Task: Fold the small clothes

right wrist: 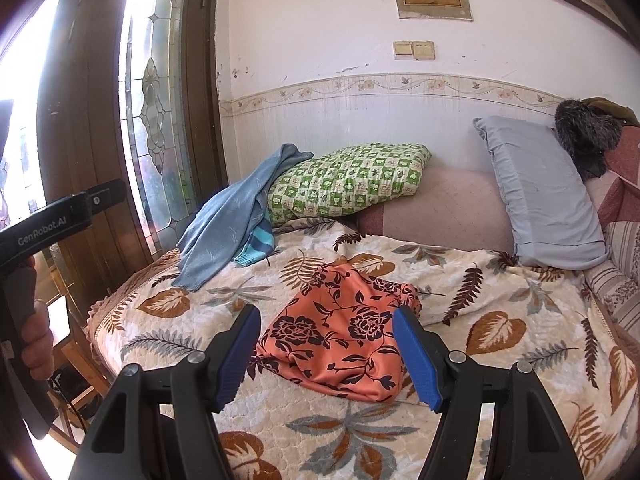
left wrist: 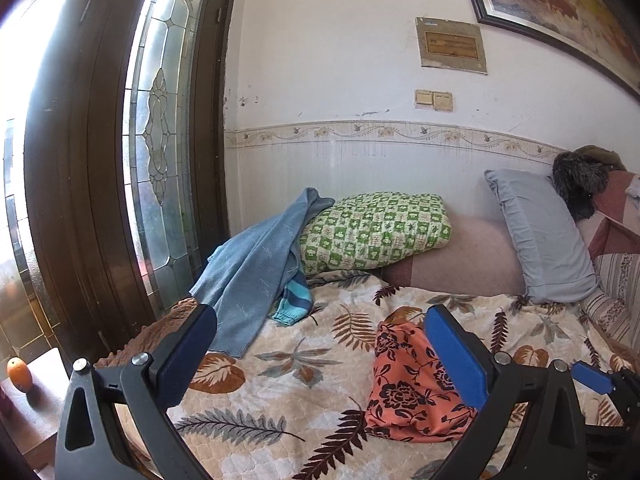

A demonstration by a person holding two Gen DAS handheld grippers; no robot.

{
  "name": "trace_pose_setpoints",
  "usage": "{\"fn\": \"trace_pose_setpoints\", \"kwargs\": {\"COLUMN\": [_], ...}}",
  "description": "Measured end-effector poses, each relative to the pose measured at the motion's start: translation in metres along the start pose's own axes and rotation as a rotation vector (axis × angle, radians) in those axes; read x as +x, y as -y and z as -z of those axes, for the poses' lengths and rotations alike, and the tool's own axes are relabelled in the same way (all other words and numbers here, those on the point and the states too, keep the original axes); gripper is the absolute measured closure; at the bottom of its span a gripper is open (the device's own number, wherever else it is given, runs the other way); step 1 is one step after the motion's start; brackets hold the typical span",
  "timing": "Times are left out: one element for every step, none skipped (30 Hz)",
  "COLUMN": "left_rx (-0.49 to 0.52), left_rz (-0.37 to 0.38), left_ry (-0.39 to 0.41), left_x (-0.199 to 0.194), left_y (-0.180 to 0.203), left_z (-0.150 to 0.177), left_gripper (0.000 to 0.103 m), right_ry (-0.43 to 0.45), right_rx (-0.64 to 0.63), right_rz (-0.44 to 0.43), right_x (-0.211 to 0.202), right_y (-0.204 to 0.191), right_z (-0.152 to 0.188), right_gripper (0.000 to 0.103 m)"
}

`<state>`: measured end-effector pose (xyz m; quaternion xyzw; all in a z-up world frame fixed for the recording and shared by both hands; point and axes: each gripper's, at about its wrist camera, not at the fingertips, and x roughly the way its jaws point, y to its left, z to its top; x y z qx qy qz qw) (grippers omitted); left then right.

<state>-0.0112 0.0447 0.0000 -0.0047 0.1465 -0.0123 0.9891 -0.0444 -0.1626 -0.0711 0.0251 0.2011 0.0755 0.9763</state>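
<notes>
A small orange garment with dark flowers [right wrist: 340,332] lies folded in a flat bundle on the leaf-patterned bedspread [right wrist: 500,320]. My right gripper [right wrist: 326,354] hovers just short of its near edge, jaws wide open, nothing between them. In the left wrist view the same orange garment [left wrist: 408,384] sits low right, partly behind the right finger. My left gripper [left wrist: 320,356] is open and empty over the bedspread [left wrist: 288,360], to the left of the garment. A hand holds the left tool's handle [right wrist: 36,240] at the left edge of the right wrist view.
A blue knit sweater [right wrist: 228,220] drapes over a green checked pillow [right wrist: 352,182] at the back left. A grey pillow [right wrist: 540,192] leans at the back right beside a dark furry thing [right wrist: 580,136]. A wooden door with leaded glass [left wrist: 160,128] stands left. An orange [left wrist: 19,374] sits on a low surface.
</notes>
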Motion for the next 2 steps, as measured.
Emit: {"fn": "trace_pose_setpoints", "kwargs": {"left_rx": [0.004,0.007], "left_rz": [-0.008,-0.020], "left_ry": [-0.005,-0.011], "left_x": [0.0032,0.0074], "left_y": [0.0007,0.0006], "left_z": [-0.0001,-0.0001], "left_gripper": [0.000,0.000], "right_ry": [-0.004,-0.006], "right_rx": [0.002,0.003], "right_rz": [-0.006,-0.007], "right_x": [0.0019,0.0036], "right_y": [0.0002,0.0009], "right_z": [0.0005,0.0009], "right_gripper": [0.031,0.031]}}
